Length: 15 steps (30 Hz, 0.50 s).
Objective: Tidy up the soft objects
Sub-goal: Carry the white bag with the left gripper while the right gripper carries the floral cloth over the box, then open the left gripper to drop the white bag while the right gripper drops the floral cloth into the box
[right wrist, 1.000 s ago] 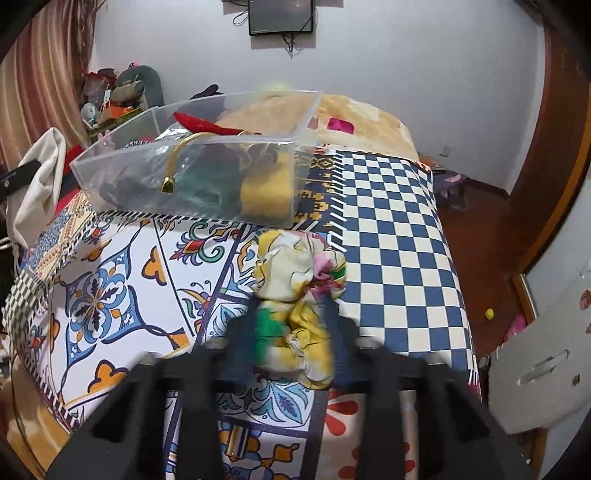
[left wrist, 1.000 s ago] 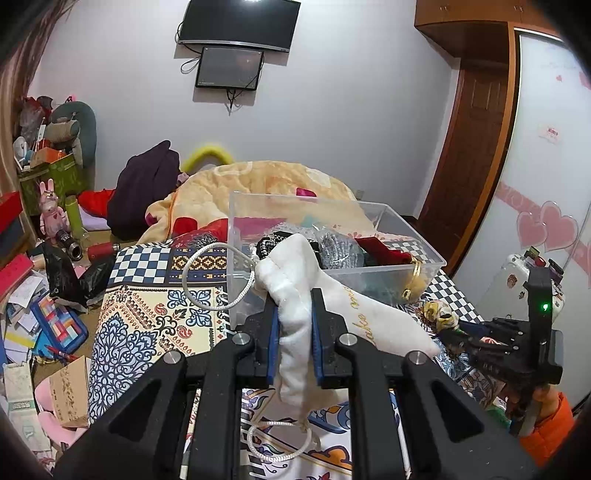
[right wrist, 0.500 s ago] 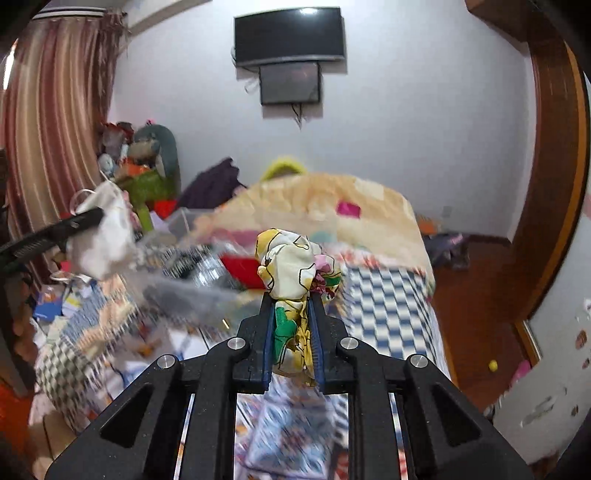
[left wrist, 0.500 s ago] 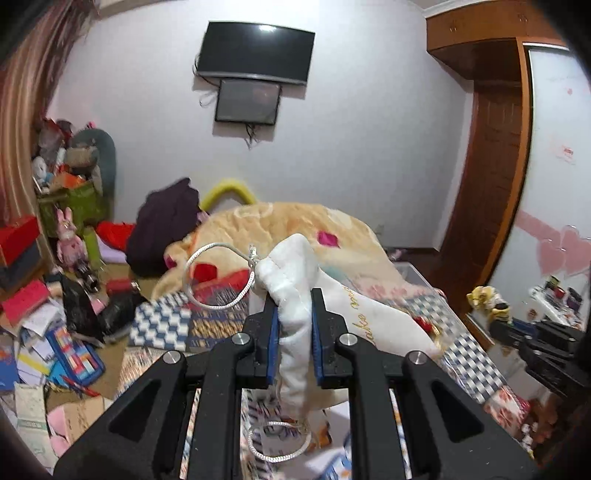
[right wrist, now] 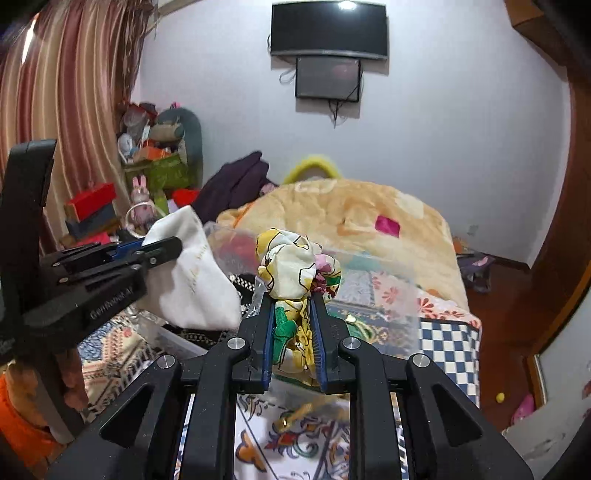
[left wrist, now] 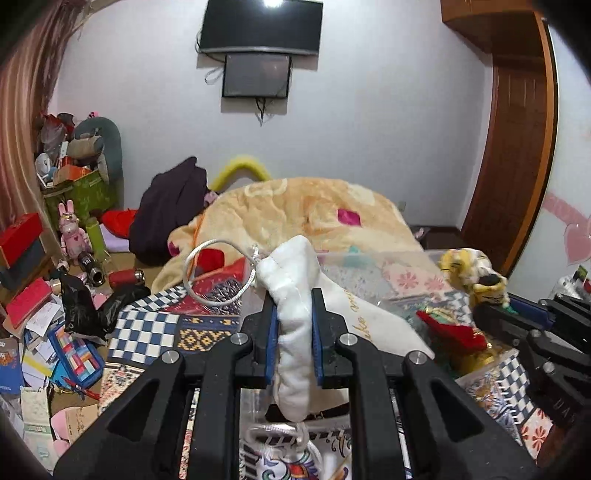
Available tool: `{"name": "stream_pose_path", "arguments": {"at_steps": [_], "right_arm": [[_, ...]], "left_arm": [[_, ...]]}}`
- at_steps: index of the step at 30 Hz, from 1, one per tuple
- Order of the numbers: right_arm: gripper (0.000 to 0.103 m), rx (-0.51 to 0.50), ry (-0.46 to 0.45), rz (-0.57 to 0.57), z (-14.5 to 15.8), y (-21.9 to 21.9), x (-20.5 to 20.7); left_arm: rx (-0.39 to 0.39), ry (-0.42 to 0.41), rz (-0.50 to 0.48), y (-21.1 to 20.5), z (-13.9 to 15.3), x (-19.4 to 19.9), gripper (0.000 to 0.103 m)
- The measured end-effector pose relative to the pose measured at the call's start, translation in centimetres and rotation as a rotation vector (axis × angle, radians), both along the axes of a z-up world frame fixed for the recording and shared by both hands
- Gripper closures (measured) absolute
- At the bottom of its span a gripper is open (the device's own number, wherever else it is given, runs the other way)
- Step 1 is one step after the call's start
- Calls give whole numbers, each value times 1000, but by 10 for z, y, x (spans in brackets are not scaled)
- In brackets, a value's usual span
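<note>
My left gripper (left wrist: 293, 321) is shut on a white drawstring pouch (left wrist: 295, 280) with a silver cord loop (left wrist: 218, 273), held in the air. It also shows in the right wrist view (right wrist: 192, 280). My right gripper (right wrist: 293, 325) is shut on a yellow floral scrunchie (right wrist: 295, 266), also lifted; it shows at the right of the left wrist view (left wrist: 469, 269). The clear plastic bin (right wrist: 369, 284) of soft items lies ahead and below both grippers on the patterned bedspread (left wrist: 147, 332).
A peach blanket (left wrist: 306, 210) is heaped on the far end of the bed. Cluttered floor with boxes, toys and bags lies at the left (left wrist: 55, 277). A TV (left wrist: 258, 27) hangs on the far wall; a wooden door (left wrist: 517, 147) is at the right.
Both grippers have risen from the bed with their items and now hold them near the bin. The right gripper closed on the scrunchie and lifted it.
</note>
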State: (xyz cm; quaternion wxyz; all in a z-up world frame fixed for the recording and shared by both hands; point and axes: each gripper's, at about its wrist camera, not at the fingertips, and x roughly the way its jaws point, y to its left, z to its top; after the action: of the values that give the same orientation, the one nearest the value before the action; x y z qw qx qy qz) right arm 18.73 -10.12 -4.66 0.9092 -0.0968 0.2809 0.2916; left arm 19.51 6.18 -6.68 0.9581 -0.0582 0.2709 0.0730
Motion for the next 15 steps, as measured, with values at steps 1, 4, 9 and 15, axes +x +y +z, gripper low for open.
{"name": "stream_pose_path", "arguments": {"at_steps": [1, 4, 9, 15], "right_arm": [[86, -8, 15, 4, -4, 3, 3], [86, -43, 53, 13, -17, 11, 12], [64, -87, 67, 16, -26, 14, 10], [47, -89, 53, 25, -20, 9, 6]], "left_arm": [[0, 19, -11, -1, -5, 6, 88], [21, 58, -28, -4, -14, 16, 88], [26, 101, -53, -5, -24, 17, 85], [-24, 112, -87, -1, -20, 6, 67]]}}
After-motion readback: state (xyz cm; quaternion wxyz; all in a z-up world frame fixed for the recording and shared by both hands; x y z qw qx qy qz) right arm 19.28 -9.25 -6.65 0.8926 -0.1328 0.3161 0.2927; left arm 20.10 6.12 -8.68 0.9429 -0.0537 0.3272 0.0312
